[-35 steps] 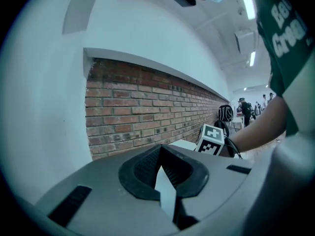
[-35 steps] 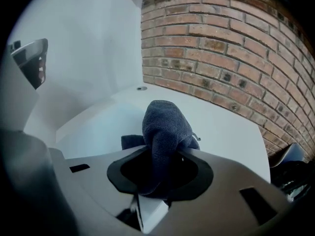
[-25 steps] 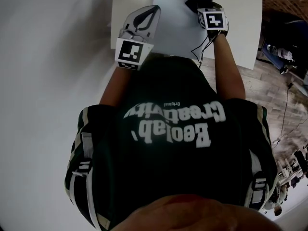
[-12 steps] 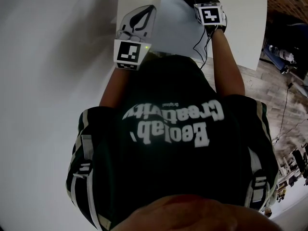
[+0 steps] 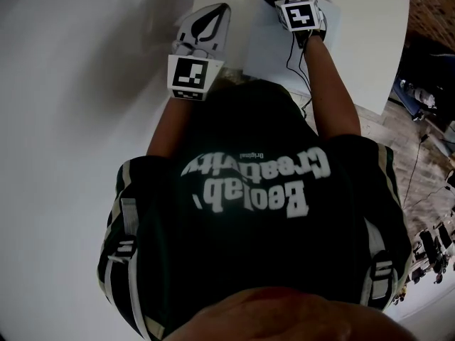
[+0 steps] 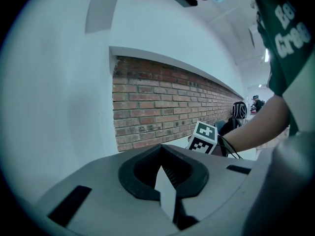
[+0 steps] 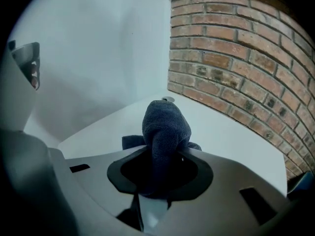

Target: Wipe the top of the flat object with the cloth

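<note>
Your right gripper (image 7: pixel 165 156) fingers clamp the bunched dark-blue cloth (image 7: pixel 165 124) at the pale flat board's (image 5: pixel 266 45) far end on the white desk (image 5: pixel 370 38); left gripper (image 6: pixel 161 151) fingers closed, empty.

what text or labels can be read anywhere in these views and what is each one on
"Creativity": upside down on the person's dark shirt, head view.
"Beolab": larger line on the same shirt, best reading.
Small line by "Creativity": too small to read.
"Crea": same shirt, cut off, left gripper view.
Marker cubes: black-and-white patterns, no letters.
</note>
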`<action>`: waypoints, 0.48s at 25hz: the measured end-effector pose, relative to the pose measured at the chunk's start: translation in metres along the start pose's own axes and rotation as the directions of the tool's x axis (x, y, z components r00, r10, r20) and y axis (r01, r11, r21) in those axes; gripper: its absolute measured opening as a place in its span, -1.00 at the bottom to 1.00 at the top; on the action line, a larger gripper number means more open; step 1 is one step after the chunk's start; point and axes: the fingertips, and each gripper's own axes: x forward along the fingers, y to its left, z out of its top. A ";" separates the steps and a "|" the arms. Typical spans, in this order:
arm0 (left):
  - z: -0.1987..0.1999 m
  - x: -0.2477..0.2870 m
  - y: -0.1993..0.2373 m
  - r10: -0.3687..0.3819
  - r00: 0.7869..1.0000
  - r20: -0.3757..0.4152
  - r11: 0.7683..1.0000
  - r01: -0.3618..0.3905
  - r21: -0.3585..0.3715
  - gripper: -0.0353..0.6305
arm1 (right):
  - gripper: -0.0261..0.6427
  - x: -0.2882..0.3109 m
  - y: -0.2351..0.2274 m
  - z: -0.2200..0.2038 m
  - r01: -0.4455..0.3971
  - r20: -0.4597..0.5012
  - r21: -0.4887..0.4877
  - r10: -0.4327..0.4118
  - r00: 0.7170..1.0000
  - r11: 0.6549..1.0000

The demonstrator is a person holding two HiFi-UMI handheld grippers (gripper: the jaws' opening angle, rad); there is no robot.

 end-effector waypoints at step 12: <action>-0.010 -0.010 0.017 -0.027 1.000 -0.014 1.000 0.026 -0.013 -0.89 | -0.62 -0.002 0.025 0.001 -0.015 -0.035 -0.004 0.015 0.999 1.000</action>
